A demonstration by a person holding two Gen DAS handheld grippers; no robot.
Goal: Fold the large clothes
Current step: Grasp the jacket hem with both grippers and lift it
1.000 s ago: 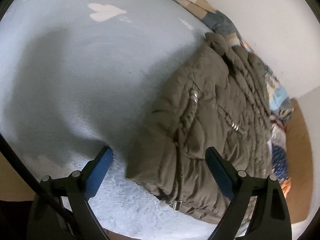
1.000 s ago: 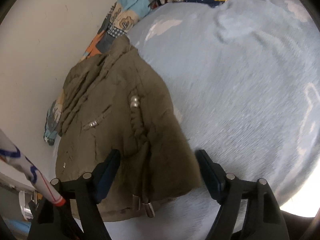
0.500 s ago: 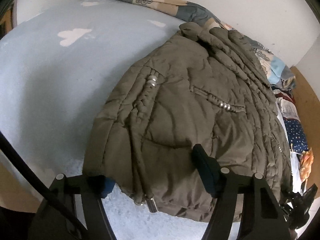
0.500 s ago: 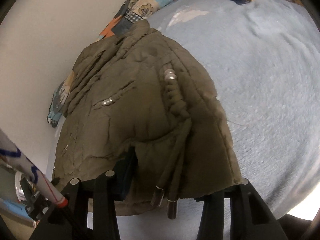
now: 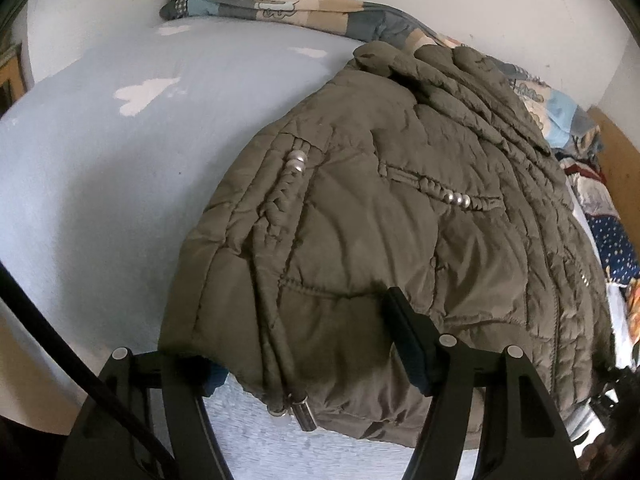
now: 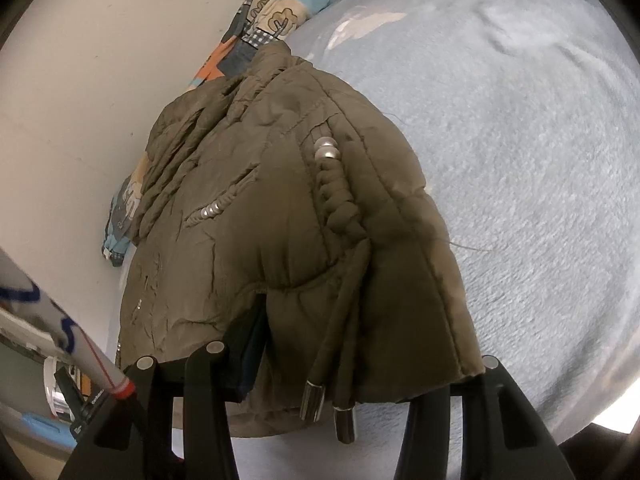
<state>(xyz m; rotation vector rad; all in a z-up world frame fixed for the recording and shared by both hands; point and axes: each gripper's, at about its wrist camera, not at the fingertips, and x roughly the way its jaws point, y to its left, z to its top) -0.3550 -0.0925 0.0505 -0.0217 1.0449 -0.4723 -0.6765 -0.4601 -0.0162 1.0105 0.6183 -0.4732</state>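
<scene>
Jaws of both grippers, left (image 5: pixel 308 344) and right (image 6: pixel 360 364), now straddle the near hem of the jacket (image 5: pixel 400 220) on the bed (image 5: pixel 100 184); a second ago they hovered short of it. We cannot tell whether either has clamped. We judge the fold can begin.

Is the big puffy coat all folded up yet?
Not yet. The olive jacket already looks doubled into a bundle on the blue blanket. The left gripper and right gripper both straddle its near edge. Probably left: another fold and tucking in the drawstrings.
</scene>
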